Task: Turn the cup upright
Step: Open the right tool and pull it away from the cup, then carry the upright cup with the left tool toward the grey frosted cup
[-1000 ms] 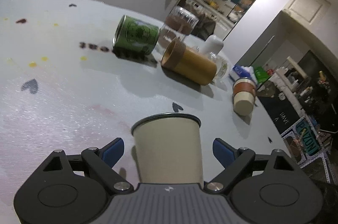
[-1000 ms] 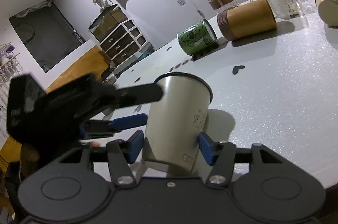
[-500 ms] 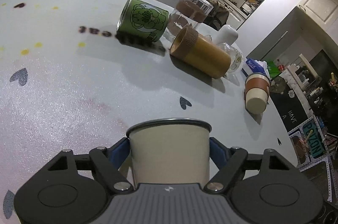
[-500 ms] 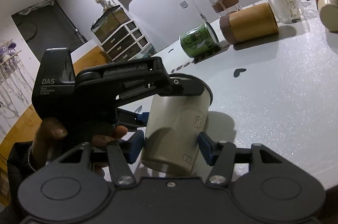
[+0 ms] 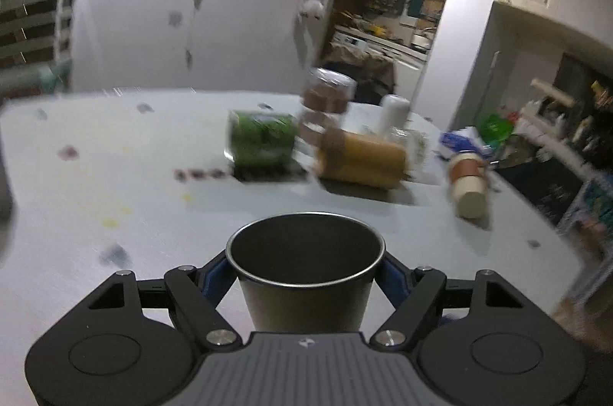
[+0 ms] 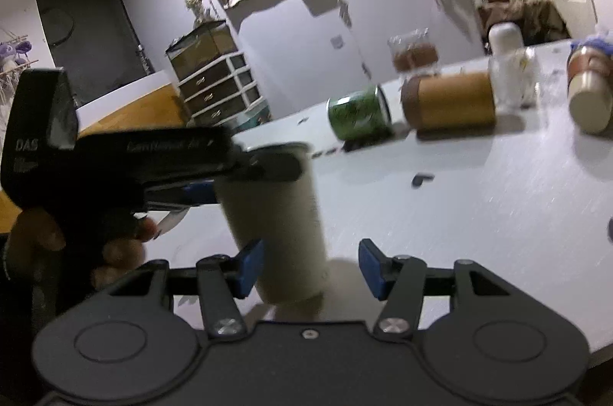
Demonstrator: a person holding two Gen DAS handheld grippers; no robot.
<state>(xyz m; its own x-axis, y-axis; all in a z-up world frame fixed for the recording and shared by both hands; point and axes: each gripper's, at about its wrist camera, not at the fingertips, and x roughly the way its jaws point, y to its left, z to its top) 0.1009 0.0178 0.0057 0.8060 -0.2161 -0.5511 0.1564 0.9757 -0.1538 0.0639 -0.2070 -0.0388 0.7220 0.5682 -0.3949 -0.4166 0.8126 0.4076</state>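
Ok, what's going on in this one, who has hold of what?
A person works two handheld grippers over a white table. The left gripper is shut on the cream cup, gripping it near the rim with the open mouth up. The right gripper is open, its blue fingers set either side of the cup's base. Behind, a green can and a brown cylinder lie on their sides. Both views are motion-blurred.

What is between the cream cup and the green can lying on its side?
In the right wrist view, only bare white table with small dark marks lies between the cream cup and the green can.
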